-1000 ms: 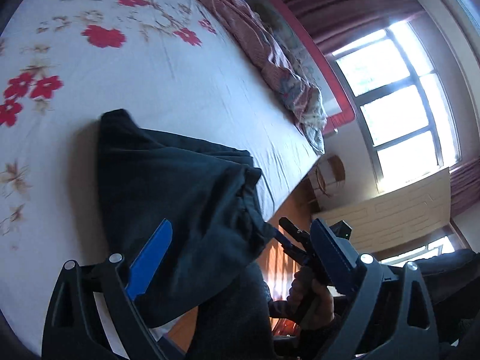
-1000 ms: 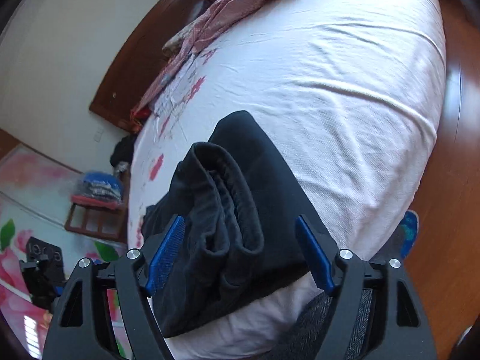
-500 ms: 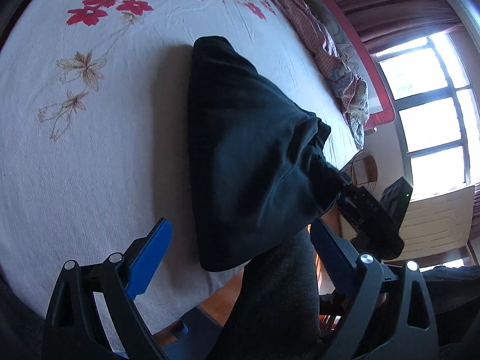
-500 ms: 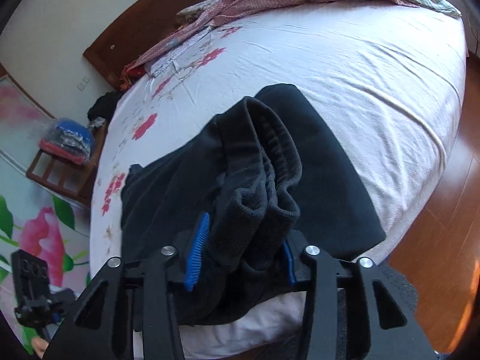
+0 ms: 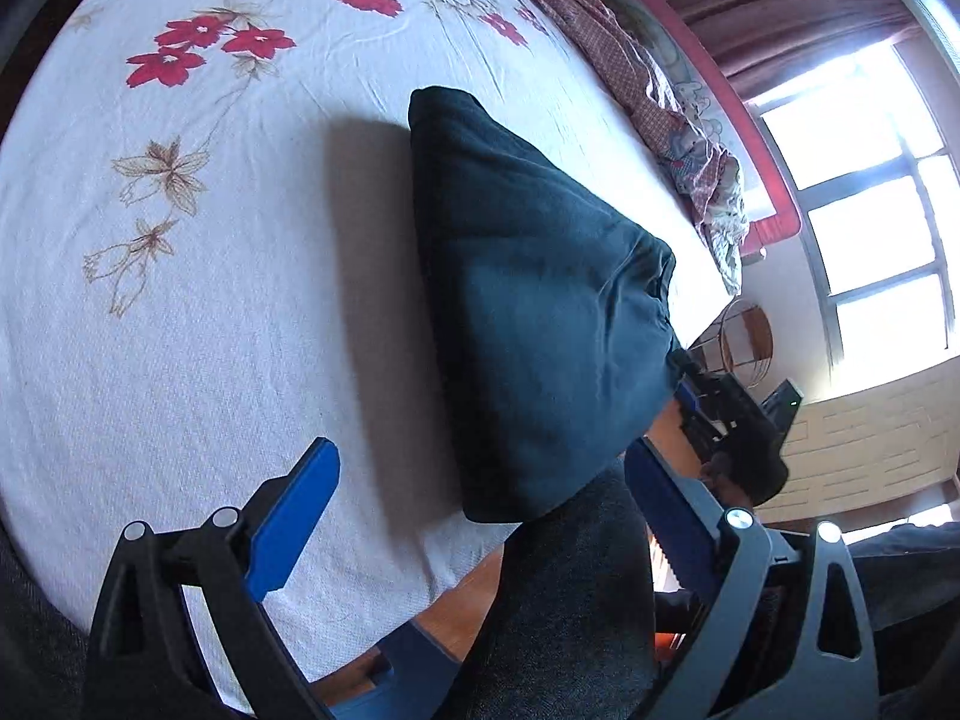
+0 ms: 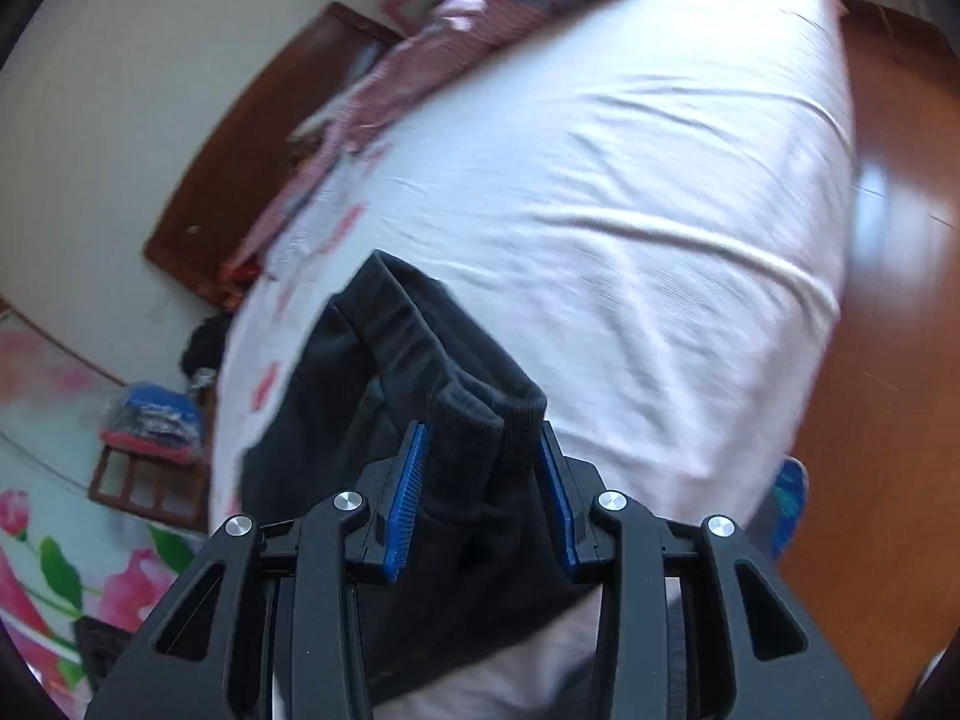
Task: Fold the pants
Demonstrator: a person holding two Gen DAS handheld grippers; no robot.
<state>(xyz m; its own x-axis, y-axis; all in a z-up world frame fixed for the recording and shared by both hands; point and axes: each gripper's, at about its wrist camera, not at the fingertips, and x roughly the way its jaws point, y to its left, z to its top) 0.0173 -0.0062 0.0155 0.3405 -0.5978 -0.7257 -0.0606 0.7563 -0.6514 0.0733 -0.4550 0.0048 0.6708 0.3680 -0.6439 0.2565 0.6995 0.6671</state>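
Observation:
The dark folded pants [image 5: 528, 300] lie near the bed's edge on the white flowered sheet [image 5: 198, 276]. My right gripper [image 6: 483, 468] is shut on the bunched waistband end of the pants [image 6: 420, 372]; it also shows in the left wrist view [image 5: 714, 408] at the pants' right corner, lifting that corner. My left gripper [image 5: 480, 498] is open and empty, just in front of the pants' near edge, not touching them.
A crumpled pink quilt [image 5: 636, 66] lies along the far side of the bed. A wooden headboard [image 6: 240, 156] stands behind. Wooden floor [image 6: 888, 360] runs beside the bed. A window [image 5: 870, 198] and a small stool with clothes [image 6: 150, 450] are nearby.
My right gripper has closed on the waistband bunch and lifted it. My left gripper has drawn back from the pants and stays open.

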